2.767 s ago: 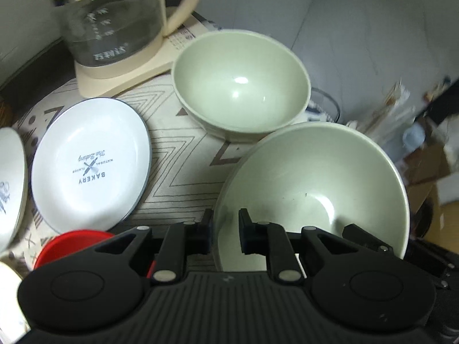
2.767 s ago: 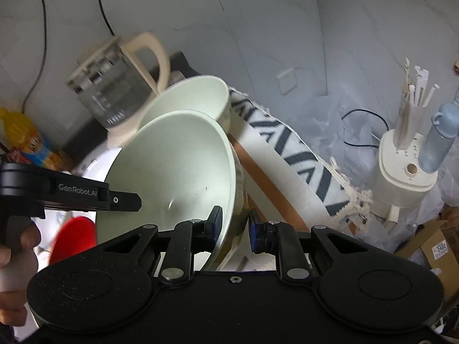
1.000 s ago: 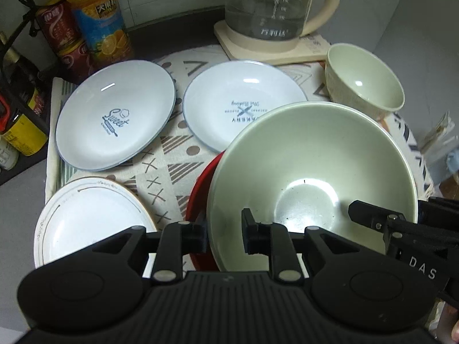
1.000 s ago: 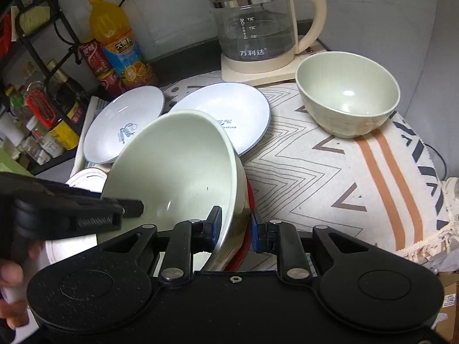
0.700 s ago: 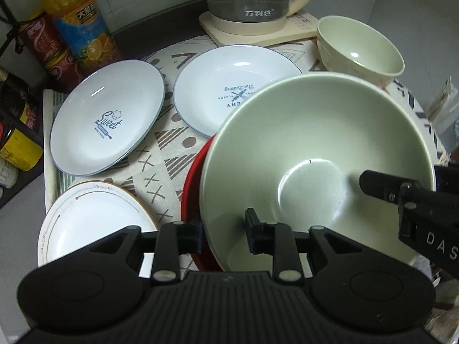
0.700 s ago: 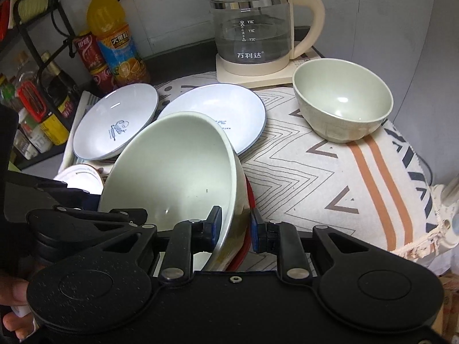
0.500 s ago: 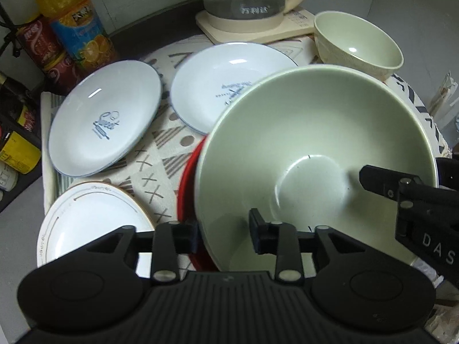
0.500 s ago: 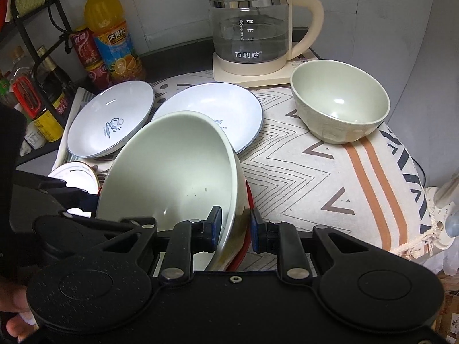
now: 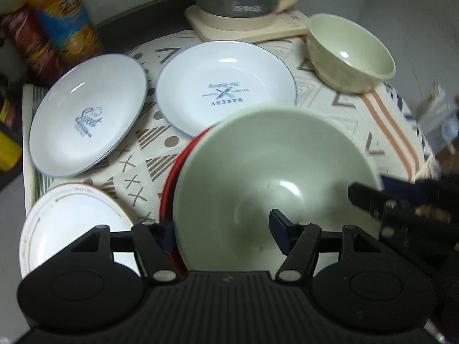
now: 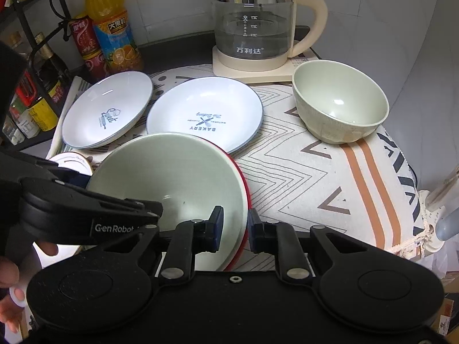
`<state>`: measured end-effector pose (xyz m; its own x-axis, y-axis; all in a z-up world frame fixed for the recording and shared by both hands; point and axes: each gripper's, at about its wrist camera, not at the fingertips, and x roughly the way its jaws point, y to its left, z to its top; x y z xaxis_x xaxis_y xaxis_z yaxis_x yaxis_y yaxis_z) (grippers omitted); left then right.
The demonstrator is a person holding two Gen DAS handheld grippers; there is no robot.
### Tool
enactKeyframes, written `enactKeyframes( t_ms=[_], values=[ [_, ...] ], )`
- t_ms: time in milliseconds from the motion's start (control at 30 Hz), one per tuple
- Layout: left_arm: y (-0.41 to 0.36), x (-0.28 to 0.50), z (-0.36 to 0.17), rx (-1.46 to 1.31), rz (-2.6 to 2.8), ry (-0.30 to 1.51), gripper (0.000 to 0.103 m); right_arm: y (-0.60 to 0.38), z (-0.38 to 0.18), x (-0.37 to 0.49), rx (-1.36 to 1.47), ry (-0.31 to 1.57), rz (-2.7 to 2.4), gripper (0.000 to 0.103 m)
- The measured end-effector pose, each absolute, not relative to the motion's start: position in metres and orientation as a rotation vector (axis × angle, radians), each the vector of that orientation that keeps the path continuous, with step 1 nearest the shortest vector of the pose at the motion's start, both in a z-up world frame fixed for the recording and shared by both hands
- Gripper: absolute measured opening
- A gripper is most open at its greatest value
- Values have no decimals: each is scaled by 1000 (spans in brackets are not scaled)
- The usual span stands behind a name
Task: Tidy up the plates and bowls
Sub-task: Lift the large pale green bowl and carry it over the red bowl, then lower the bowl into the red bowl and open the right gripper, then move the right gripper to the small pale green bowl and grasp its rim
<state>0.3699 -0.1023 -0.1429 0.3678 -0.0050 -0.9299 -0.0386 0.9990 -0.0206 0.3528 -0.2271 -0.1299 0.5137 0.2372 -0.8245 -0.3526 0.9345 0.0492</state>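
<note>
Patterned cloth (image 10: 301, 172) over the table, kettle (image 10: 252, 25) at the back. Large green bowl (image 10: 172, 172) nested in a red dish (image 10: 245, 189), rim between the right gripper (image 10: 233, 225) fingers, pinched. Left gripper (image 9: 222, 229) fingers opening, astride the near rim, clear of it. Beyond the fingers: two white plates, small green bowl (image 10: 341, 106).

Dim indoor light; left wrist view smears with motion blur, worst at its upper edge. Right wrist view is sharp, small glare spots on the bowl (image 10: 340, 106). Fisheye bends every edge, corners black.
</note>
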Motion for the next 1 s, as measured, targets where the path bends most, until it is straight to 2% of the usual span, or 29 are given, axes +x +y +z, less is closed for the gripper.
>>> enactKeyframes(
  t_ms=[200, 267, 333, 433, 633, 833, 1000],
  values=[
    [-106, 369, -128, -1, -8, 1188, 64, -233, -115, 349, -87, 953, 408, 25],
    [-109, 368, -121, 44, -20, 1176, 66, -237, -108, 350, -88, 940, 407, 33],
    [-116, 366, -112, 148, -35, 1130, 75, -244, -102, 352, -68, 931, 412, 48],
    [-122, 364, -98, 276, -99, 1057, 82, -253, -94, 354, -58, 903, 408, 56],
    [-130, 372, -81, 370, -148, 990, 84, -271, -86, 360, -23, 864, 382, 78],
    [-147, 381, -77, 425, -221, 952, 85, -293, -86, 369, 16, 837, 324, 89],
    [-156, 399, -77, 420, -238, 947, 89, -310, -89, 384, 44, 821, 301, 92]
  ],
)
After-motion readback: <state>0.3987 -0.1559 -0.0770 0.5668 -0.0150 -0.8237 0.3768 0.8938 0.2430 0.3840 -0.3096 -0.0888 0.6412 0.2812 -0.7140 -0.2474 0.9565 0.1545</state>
